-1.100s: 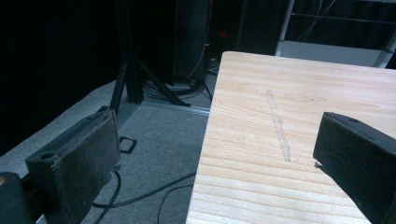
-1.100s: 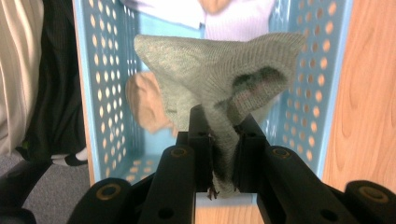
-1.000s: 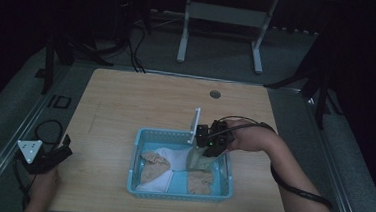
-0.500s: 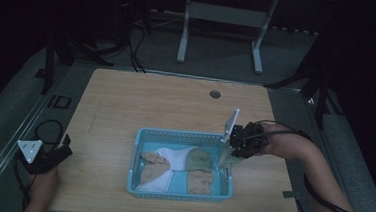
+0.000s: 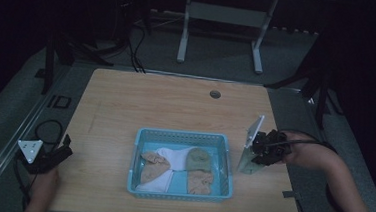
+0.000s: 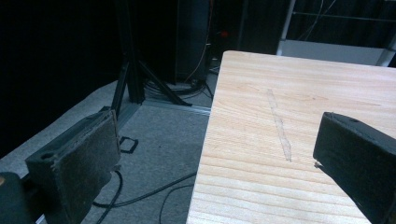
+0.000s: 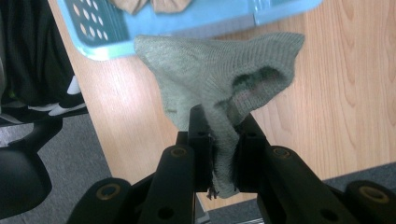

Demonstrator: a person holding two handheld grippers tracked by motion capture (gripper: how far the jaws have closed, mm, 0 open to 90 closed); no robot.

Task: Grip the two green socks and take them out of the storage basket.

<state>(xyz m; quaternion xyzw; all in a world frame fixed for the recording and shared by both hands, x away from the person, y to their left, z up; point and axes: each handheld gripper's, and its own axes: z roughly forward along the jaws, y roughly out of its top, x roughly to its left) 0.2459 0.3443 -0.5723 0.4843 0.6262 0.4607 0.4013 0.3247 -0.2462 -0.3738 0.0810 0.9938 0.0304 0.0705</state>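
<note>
In the high view, the right claw (image 5: 250, 158) hangs at the right of the frame, just beyond the right wall of the light blue perforated plastic basket (image 5: 182, 136), pinching a grey-green knitted sock (image 5: 246, 162) that dangles over the bare light wooden desk (image 5: 141, 100); a matching grey-green sock (image 5: 198, 159), tan socks (image 5: 153, 164) and a white cloth (image 5: 165, 153) lie in the basket. The left claw (image 5: 61, 153) sits at the lower left, by the desk's edge. In the left gripper view, its jaws are spread with nothing between them, over the desk corner. In the right gripper view, the jaws are pressed together on a thin fold near the sock's opening, the rest ballooning loose above. The likely trouble, I judge: that narrow bite could slip and drop the sock near the desk's edge, or the loose body could land bunched.
</note>
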